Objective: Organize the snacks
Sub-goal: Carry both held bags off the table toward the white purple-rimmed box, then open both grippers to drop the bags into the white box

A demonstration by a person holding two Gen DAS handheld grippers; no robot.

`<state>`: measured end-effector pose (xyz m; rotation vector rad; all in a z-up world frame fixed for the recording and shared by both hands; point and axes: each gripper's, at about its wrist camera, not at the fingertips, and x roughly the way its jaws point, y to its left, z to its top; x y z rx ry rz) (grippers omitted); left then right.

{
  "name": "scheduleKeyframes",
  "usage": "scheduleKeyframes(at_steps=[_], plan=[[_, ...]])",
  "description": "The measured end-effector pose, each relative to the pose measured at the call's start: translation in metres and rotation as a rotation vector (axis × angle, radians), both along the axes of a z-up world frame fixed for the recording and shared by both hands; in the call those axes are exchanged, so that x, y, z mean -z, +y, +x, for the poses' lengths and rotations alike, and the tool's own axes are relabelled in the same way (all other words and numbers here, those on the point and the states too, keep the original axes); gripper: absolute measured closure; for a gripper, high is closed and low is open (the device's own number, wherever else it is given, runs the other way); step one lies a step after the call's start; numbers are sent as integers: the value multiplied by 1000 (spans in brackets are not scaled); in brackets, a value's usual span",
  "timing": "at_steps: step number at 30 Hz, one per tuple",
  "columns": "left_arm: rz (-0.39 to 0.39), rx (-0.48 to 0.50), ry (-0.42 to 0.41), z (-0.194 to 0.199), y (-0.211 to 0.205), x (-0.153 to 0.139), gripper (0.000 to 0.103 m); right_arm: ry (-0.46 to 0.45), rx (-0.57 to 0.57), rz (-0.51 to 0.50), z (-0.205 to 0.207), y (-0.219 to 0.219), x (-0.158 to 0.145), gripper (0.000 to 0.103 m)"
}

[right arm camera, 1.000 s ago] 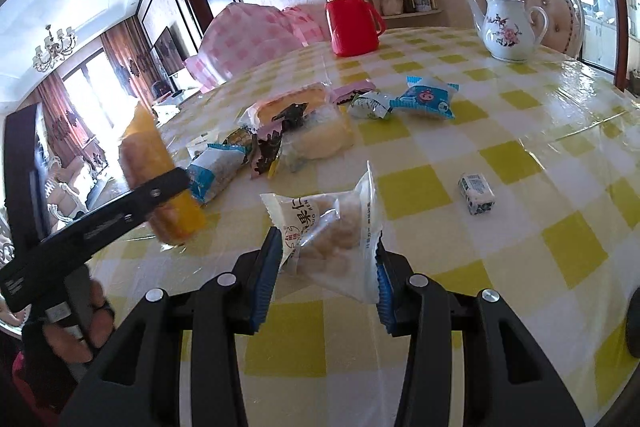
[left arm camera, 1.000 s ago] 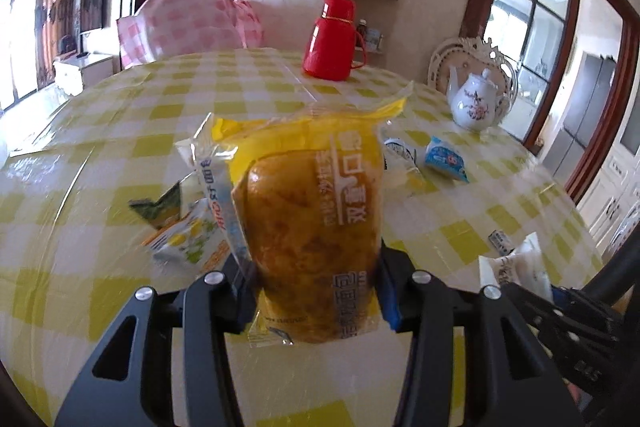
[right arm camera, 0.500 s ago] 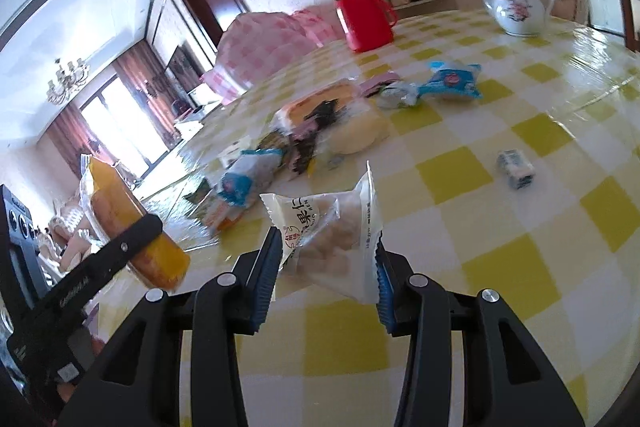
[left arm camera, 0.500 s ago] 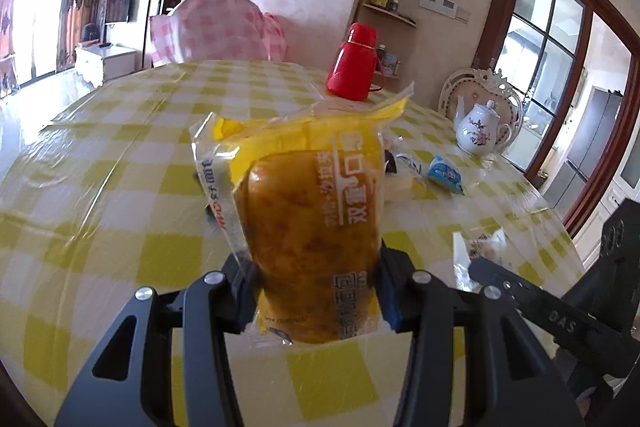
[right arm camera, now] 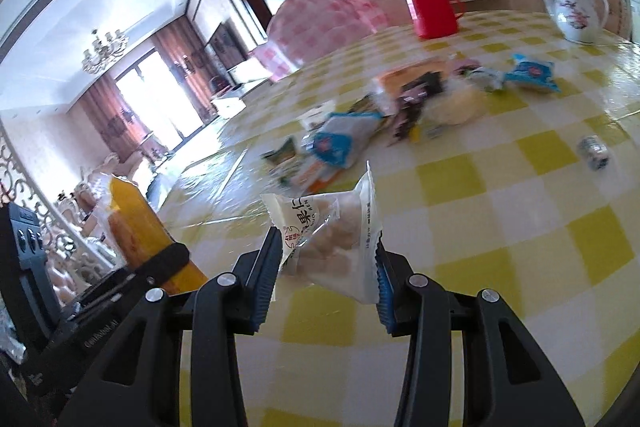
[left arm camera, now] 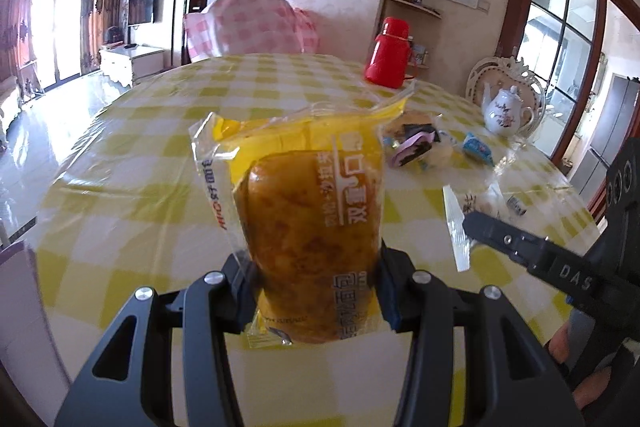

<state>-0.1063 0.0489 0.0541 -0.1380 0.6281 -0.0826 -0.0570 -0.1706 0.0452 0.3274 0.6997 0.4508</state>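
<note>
My left gripper (left arm camera: 316, 287) is shut on a yellow bread packet (left arm camera: 308, 211) and holds it upright above the table's near edge. It also shows at the left of the right wrist view (right arm camera: 132, 227). My right gripper (right arm camera: 326, 279) is shut on a white clear snack packet (right arm camera: 332, 235), held above the table; the packet shows at the right of the left wrist view (left arm camera: 464, 219). A pile of several snack packets (right arm camera: 400, 107) lies in the middle of the yellow checked table (right arm camera: 520, 267).
A red thermos (right arm camera: 428, 3) and a white teapot (right arm camera: 576, 11) stand at the far side. A small wrapped sweet (right arm camera: 594, 151) lies alone at the right. A blue packet (right arm camera: 532, 71) lies near the teapot. A pink checked chair (left arm camera: 248, 23) stands behind the table.
Both grippers have pulled back and to the left from the snack pile, each still holding its packet. The pile now looks farther away.
</note>
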Motion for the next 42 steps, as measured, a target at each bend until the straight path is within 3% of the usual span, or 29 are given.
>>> scheduleKeyframes(at_steps=[22, 27, 33, 37, 42], plan=[[42, -148, 48, -88, 122, 3, 55, -39, -309, -79, -61, 147, -15, 60], [10, -192, 93, -100, 175, 5, 55, -64, -419, -126, -91, 196, -21, 60], [27, -287, 119, -116, 236, 3, 55, -77, -532, -184, -121, 248, -19, 60], [95, -284, 195, -120, 262, 12, 55, -78, -626, -253, -146, 288, -6, 60], [199, -228, 363, -124, 283, 36, 49, -55, -775, -331, -177, 333, 17, 55]])
